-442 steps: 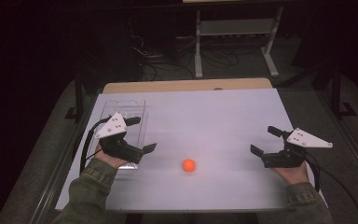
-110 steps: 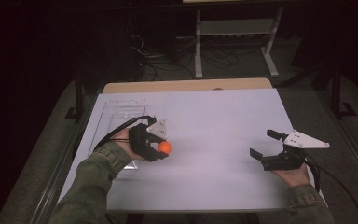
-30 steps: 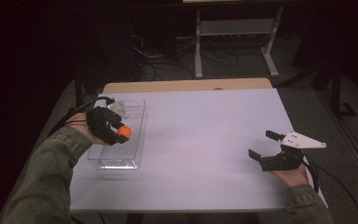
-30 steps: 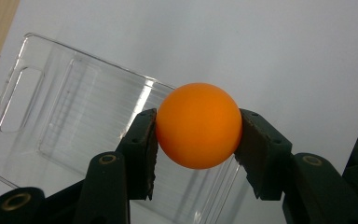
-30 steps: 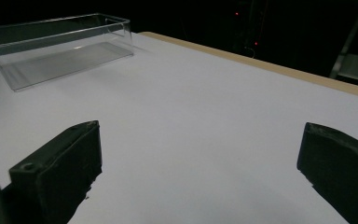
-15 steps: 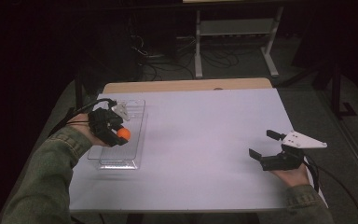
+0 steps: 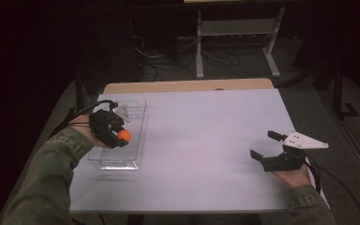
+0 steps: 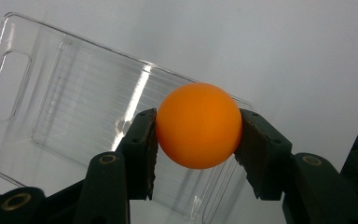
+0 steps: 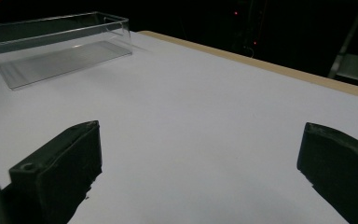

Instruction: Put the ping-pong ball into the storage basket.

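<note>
An orange ball [image 7: 124, 136] [image 8: 198, 125] is pinched between the two black jaws of my left gripper [image 7: 119, 136] [image 8: 196, 140], which is shut on it. That gripper hangs over the clear plastic tray [image 7: 122, 161] [image 8: 74, 93] at the left of the white table [image 7: 206, 136]; the ball is above the tray's inside. My right gripper [image 7: 266, 145] [image 9: 198, 158] rests near the table's right front, jaws spread wide with only bare tabletop between them. In the right gripper view the tray [image 9: 60, 44] shows far off.
The table's wooden far edge [image 7: 187, 86] borders a dark floor with cables and a white metal stand [image 7: 236, 35]. A cable trails from each gripper. Sleeved forearms come in at both lower corners.
Over the last second nothing visibly moved. Before that, my left gripper took the ball from the middle of the table and carried it left to above the tray.
</note>
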The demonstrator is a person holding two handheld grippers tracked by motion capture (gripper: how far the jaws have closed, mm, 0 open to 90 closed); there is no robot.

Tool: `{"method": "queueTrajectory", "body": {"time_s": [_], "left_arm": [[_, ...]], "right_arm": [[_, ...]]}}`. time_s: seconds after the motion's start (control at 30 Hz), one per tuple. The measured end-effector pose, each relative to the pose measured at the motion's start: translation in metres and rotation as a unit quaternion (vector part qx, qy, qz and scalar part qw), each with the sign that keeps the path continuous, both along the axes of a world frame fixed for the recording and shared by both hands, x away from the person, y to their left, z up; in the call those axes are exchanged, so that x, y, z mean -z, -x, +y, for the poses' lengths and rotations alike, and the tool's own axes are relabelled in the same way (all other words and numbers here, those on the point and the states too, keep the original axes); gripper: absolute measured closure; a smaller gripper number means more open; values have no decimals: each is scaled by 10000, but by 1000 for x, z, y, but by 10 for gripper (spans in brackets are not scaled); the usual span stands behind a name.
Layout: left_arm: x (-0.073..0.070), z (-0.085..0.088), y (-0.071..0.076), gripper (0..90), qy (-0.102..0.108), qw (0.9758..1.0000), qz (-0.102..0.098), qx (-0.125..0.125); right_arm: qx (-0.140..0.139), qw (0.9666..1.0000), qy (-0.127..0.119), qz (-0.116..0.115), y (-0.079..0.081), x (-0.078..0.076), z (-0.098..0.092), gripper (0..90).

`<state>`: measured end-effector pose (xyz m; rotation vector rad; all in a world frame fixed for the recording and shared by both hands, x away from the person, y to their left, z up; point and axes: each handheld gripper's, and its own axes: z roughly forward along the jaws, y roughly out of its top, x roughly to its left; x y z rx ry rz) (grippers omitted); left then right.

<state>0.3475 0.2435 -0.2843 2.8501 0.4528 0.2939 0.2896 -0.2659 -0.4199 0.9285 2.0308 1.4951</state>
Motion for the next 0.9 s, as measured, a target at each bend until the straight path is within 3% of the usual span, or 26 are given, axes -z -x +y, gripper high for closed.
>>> {"method": "queueTrajectory", "body": {"time_s": [0.43,0.9], "left_arm": [[14,0,-3,500,-79,10000,16,-31],[28,0,-6,500,-161,9997,198,-55]], "right_arm": [[18,10000,8,-5,0,0,-1,0],[-10,10000,-32,-21,1,-1,-1,0]]}}
